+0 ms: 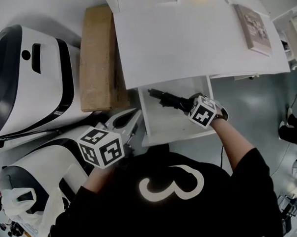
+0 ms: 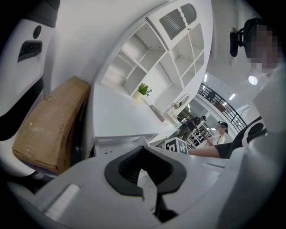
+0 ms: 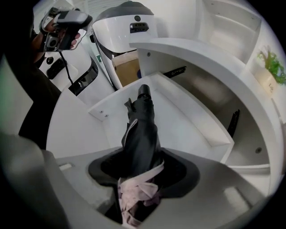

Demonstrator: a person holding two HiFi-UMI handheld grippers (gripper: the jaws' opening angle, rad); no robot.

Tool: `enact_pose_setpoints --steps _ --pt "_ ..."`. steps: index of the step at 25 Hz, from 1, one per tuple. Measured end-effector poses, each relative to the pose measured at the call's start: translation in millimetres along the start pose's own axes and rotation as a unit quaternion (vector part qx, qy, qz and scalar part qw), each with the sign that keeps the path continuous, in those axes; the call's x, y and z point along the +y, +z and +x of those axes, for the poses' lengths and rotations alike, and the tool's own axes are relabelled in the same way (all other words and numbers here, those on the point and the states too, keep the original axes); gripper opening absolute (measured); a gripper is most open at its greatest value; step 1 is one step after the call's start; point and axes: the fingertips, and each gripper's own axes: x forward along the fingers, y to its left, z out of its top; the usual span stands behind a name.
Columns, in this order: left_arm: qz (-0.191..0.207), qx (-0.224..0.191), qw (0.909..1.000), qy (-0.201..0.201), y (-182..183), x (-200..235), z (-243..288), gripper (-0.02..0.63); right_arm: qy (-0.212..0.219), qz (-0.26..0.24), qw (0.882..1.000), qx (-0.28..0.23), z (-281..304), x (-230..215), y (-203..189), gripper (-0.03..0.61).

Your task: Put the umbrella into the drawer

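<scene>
A folded black umbrella [image 1: 168, 98] with a pale pink strap hangs in my right gripper [image 1: 189, 105], whose jaws are shut on its strap end. It points down and to the left over the open white drawer [image 1: 147, 121] under the desk. In the right gripper view the umbrella [image 3: 142, 129] runs from the right gripper [image 3: 138, 181] toward the drawer's floor [image 3: 187, 123], its tip just above the floor. My left gripper [image 1: 132, 121] sits by the drawer's left front corner, jaws together, holding nothing. The left gripper [image 2: 145, 179] shows its jaws meeting in its own view.
A white desk top [image 1: 184, 35] overhangs the drawer, with a book [image 1: 255, 30] at its right. A brown cardboard box [image 1: 99, 59] stands left of the drawer. Large white-and-black machines [image 1: 28, 76] fill the left side. A plastic bag [image 1: 19, 200] lies at the lower left.
</scene>
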Motion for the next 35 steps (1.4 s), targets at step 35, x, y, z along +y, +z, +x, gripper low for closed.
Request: enact_pose_setpoints --steps 35 --pt "-0.018 -0.017 0.9997 0.004 1.4 22.4 -5.0 0.009 -0.002 0.032 0.999 0.016 53.0 -10.8 -0.7 0.302"
